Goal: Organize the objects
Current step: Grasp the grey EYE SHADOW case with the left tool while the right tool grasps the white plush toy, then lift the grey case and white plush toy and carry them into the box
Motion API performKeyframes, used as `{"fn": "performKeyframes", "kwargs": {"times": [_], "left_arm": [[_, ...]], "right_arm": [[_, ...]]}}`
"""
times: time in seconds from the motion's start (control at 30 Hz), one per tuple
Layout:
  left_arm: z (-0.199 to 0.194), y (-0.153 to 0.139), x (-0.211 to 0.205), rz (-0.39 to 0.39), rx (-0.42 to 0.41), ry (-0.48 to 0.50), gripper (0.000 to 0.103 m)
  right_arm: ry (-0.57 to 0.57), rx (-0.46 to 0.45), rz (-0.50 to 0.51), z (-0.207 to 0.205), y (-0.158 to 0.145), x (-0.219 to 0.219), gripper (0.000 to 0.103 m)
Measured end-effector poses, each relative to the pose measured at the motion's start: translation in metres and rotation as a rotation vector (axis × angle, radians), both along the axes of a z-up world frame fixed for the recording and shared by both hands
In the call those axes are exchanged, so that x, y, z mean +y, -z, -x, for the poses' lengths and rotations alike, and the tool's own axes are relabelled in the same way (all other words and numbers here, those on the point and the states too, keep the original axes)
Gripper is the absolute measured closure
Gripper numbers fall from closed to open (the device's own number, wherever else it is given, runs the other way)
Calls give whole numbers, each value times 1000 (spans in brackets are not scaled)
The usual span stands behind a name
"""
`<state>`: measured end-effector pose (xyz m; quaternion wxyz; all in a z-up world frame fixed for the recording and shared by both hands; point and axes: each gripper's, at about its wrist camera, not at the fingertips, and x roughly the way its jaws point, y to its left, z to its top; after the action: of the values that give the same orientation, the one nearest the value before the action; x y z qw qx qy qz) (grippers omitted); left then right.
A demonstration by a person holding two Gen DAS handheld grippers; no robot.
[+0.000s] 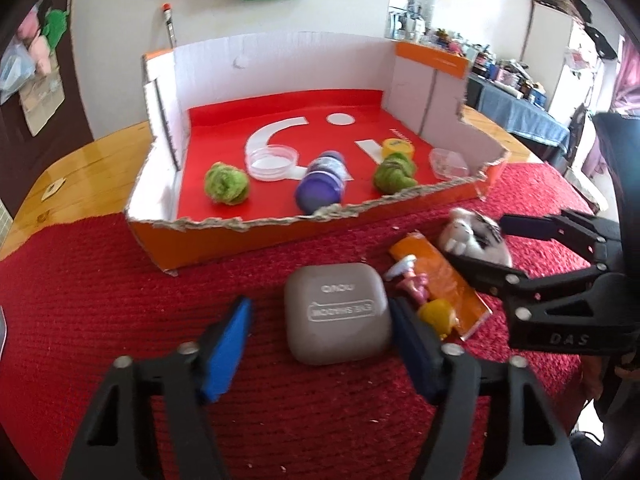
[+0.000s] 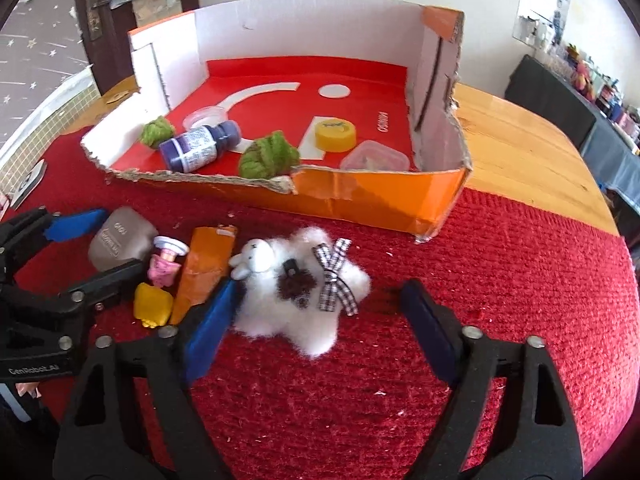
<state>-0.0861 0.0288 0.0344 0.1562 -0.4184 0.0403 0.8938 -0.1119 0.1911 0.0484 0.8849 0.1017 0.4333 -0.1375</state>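
The left hand-held gripper (image 1: 320, 344) straddles the grey case (image 1: 338, 314) on the red cloth (image 1: 100, 300), its right pad touching and its left pad apart, so released. The right hand-held gripper (image 2: 320, 328) brackets the white plush toy (image 2: 296, 300), also released. The cardboard box (image 2: 380, 200) sits at twelve o'clock.

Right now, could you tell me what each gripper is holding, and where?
Nothing yet: the left gripper straddles the grey case, and the right gripper straddles the white plush.
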Motion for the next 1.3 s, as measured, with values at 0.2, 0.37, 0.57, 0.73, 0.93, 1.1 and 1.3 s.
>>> {"fn": "performKeyframes", "kwargs": {"times": [0.2,0.37,0.57,0.73,0.93,1.1,1.3], "left_arm": [[-4,-2,5,-3,5,35,49],[-7,-6,4,-13,12,36,49],[-11,-14,1,-25,36,32,49],[-12,-18,0,-32,44,32,49],[-14,-19,-1,-36,45,35,49],[-16,-21,-2,-41,49,35,49],[-21,-31,-4,-53,57,43,49]], "right_arm": [[-62,-34,-17,4,-3,5,47],[-70,-46,-36,7,-5,4,48],[-82,-64,-46,11,-12,7,48],[-89,-76,-45,13,-17,7,48],[-101,-79,-47,13,-18,9,48],[-111,-81,-49,15,-19,11,48],[-133,-91,-60,19,-25,14,48]]}}
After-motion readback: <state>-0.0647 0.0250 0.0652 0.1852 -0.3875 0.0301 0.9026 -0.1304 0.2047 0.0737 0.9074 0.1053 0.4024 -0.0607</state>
